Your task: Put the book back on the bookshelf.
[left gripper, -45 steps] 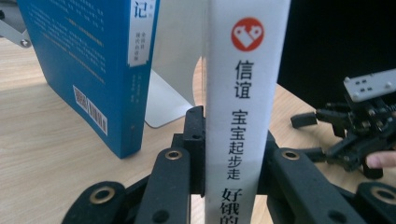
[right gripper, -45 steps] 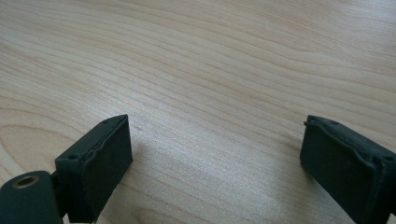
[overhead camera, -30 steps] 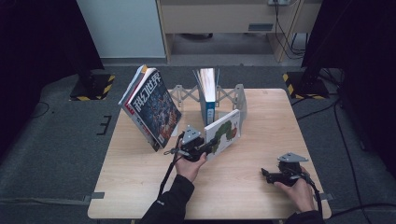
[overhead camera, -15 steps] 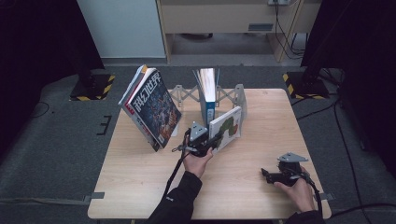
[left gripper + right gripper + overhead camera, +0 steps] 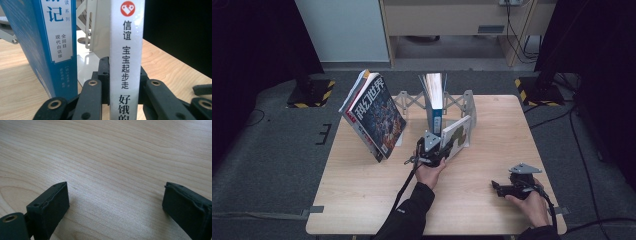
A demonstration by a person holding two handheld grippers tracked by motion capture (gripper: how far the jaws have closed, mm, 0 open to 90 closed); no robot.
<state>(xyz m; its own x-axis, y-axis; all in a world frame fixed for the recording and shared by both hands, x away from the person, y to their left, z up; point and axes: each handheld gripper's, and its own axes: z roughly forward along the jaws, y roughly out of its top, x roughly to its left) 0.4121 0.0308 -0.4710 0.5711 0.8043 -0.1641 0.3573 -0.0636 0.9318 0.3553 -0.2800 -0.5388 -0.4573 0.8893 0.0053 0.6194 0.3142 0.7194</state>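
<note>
Dark floor ringed the pale wooden worktop [image 5: 362, 200], where the left tool [image 5: 438, 150] stood clamped on a thin white book's [image 5: 126, 50] spine just right of the blue book [image 5: 434, 97] in the far rack [image 5: 468, 102], while the right tool [image 5: 504, 189] rested near-right, jaws apart.

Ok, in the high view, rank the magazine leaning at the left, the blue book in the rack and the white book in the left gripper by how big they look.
1. Magazine, clearly largest.
2. and 3. Blue book and white book look alike; differing tilt makes ranking them unsure. The left gripper covers the white book's lower end.
</note>
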